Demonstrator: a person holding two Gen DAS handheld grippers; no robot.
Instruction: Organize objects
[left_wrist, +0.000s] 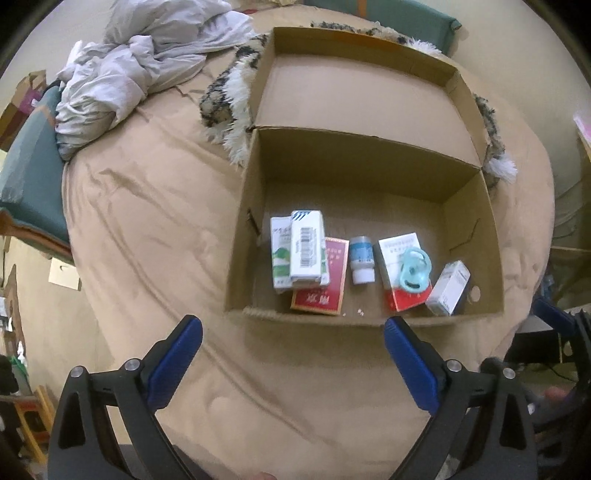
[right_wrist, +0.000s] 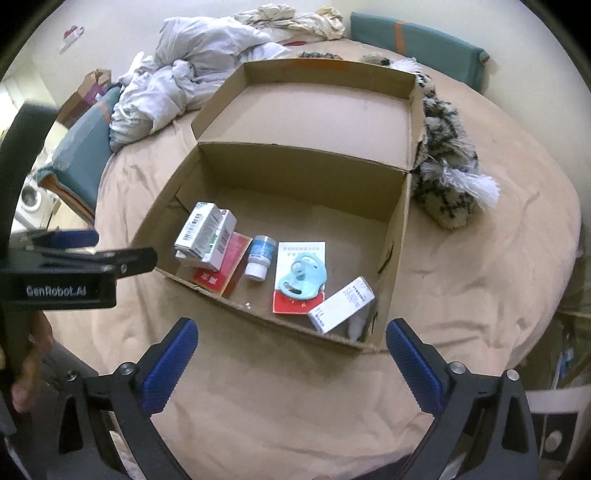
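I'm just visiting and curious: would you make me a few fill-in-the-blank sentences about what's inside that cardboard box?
1. The light blue pacifier lies on top of a red and ____ packet.
2. The small bottle has a ____ cap.
3. The cardboard box rests on a ____ bedcover.
4. The jaws of the left gripper hold ____.

Missing words: white; white; tan; nothing
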